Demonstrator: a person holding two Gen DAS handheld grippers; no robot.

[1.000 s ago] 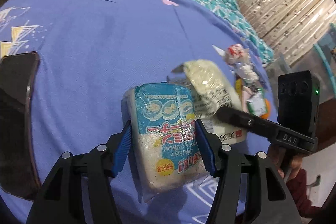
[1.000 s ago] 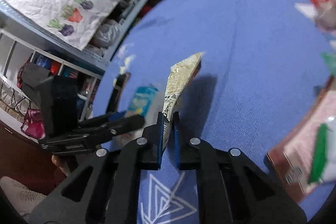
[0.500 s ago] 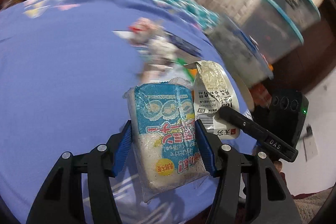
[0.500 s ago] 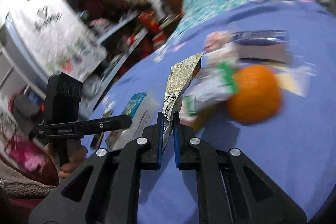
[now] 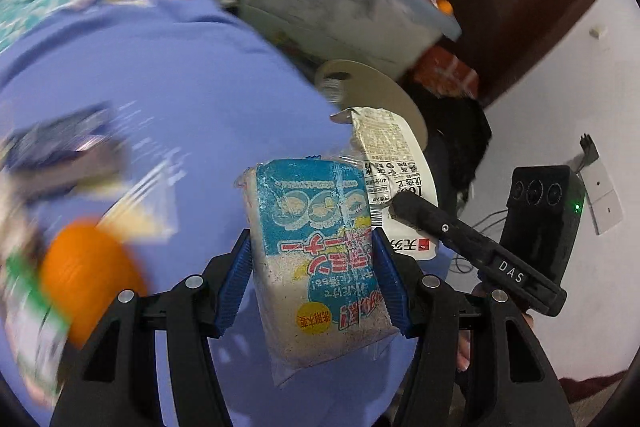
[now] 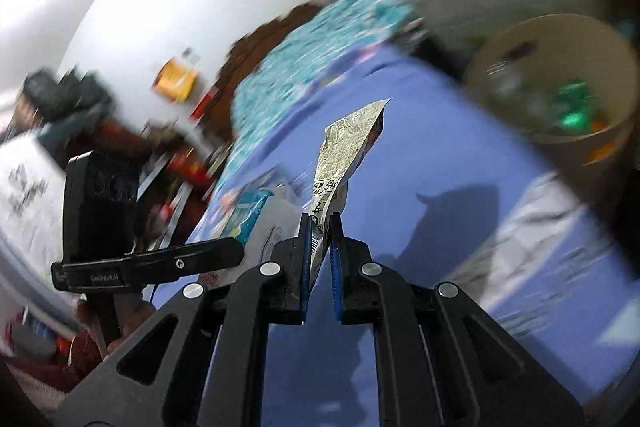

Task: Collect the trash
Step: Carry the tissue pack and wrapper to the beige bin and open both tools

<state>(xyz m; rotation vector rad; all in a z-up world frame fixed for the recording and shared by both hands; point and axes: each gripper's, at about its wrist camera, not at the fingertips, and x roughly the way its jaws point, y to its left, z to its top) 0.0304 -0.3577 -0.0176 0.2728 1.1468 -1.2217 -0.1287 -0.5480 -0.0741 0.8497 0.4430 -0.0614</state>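
A: Start at the left claw (image 5: 316, 277). What has it got?

B: Its blue pads are pressed against both sides of a blue-and-white snack packet (image 5: 316, 255), which hangs clear above the purple bed sheet (image 5: 160, 99).

A: And the right claw (image 6: 322, 255)?

B: Nearly pressed together, pinching the bottom edge of a thin, crinkled printed wrapper (image 6: 348, 155). The wrapper stands up from the pads, also off the sheet.

A: Where would they go?

B: A tan round bin (image 6: 616, 135) sits at the edge of the bed, ahead and to the right in the right wrist view. It looks to hold some green and orange bits already, though blur hides what they are.

A: So how far along is the job?

B: I'd judge it partway. Two pieces are lifted but neither is over the bin yet. Still lying on the bed: an orange (image 5: 86, 275), a green-and-white wrapper (image 5: 28, 327) beside it, and a dark packet (image 5: 60, 147) farther up, all smeared by motion.

A: Anything else nearby?

B: A clear storage box with a blue lid (image 5: 340, 11) stands past the bin.
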